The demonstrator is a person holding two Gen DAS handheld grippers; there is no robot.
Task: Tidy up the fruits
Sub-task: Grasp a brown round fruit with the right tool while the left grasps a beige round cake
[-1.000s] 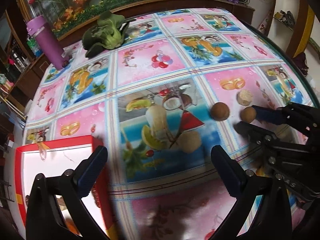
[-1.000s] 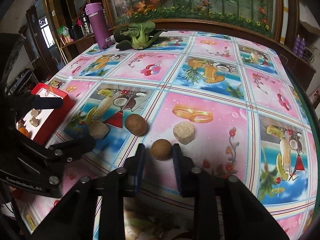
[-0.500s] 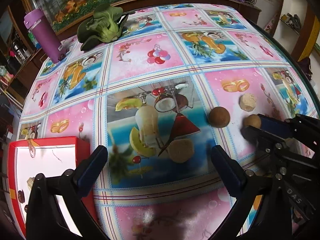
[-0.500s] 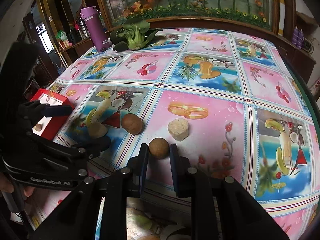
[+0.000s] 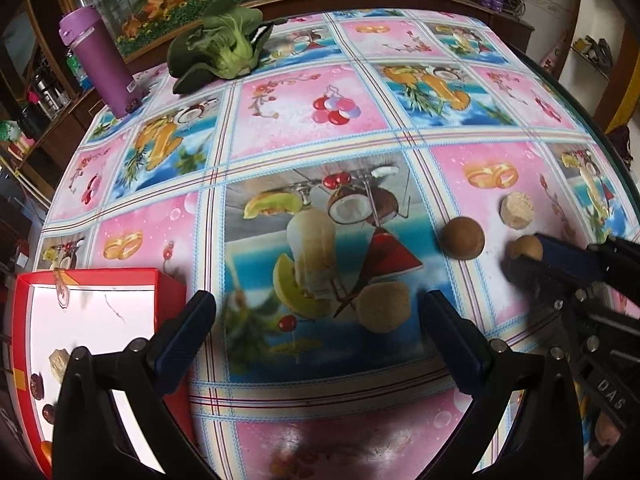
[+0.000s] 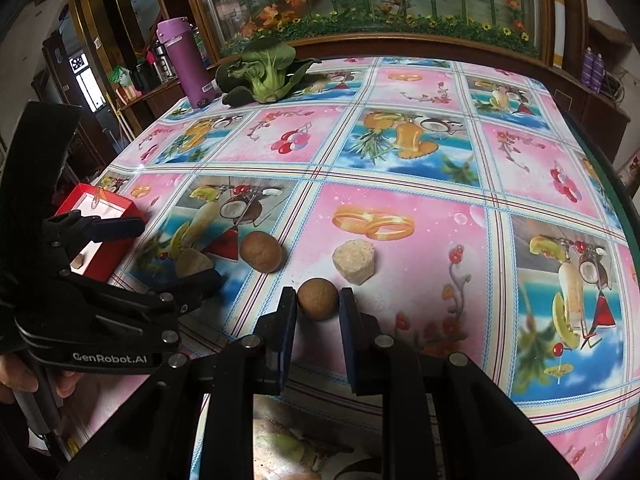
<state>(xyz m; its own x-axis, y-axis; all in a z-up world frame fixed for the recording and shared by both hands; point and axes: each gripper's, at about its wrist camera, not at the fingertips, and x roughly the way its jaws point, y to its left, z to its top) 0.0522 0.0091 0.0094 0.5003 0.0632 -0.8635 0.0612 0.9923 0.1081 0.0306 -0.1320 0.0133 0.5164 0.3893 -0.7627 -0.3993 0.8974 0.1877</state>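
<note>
My right gripper (image 6: 318, 300) is shut on a small round brown fruit (image 6: 317, 298) that rests on the tablecloth; it also shows in the left wrist view (image 5: 524, 246). A larger brown fruit (image 6: 261, 251) (image 5: 462, 237), a tan round fruit (image 5: 383, 307) (image 6: 191, 263) and a pale cut chunk (image 6: 354, 260) (image 5: 517, 210) lie nearby. My left gripper (image 5: 312, 320) is open and empty, its jaws wide apart, just before the tan fruit. A red box (image 5: 86, 320) (image 6: 96, 216) with a white inside holds several small fruits.
A bok choy (image 5: 224, 50) and a purple bottle (image 5: 98, 62) stand at the table's far side. The table edge (image 5: 600, 132) curves along the right. A wooden cabinet with flower decor stands behind the table.
My right gripper's jaws have closed in on the small brown fruit. My left gripper has drifted toward the tan fruit, away from the red box.
</note>
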